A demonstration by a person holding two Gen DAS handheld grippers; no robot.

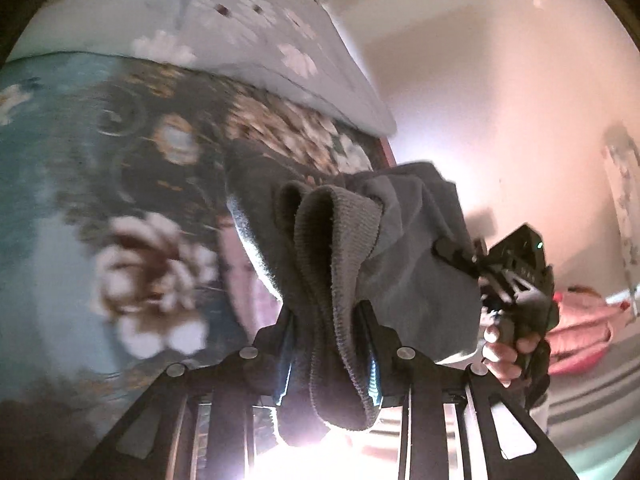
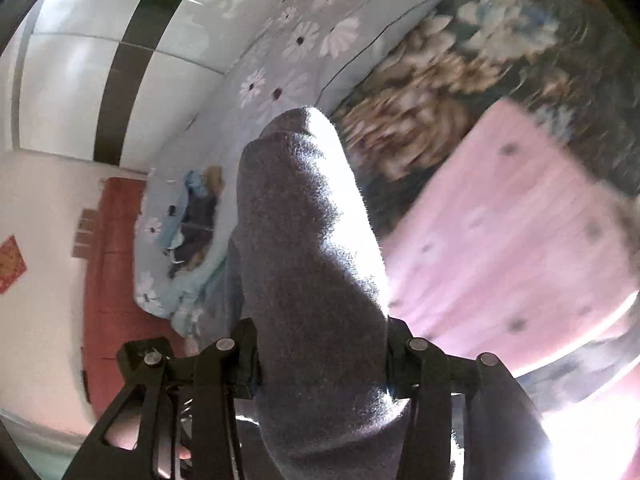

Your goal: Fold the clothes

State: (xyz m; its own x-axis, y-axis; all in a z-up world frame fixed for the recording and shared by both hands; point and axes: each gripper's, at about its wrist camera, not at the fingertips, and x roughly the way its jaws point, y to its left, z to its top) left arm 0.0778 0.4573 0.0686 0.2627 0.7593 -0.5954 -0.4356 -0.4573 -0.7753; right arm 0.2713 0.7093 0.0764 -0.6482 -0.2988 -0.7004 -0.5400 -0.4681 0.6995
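Gripping a grey garment (image 1: pixel 404 248) between them, the left gripper (image 1: pixel 328 344) pinches its ribbed edge and the right gripper (image 2: pixel 320 344) clamps a thick bunched fold, holding it above a flowered bedspread (image 1: pixel 132 184).

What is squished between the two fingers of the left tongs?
In the left wrist view, a bunched ribbed edge of the grey garment fills the gap of the left tongs. The same garment stretches across to the right tongs.
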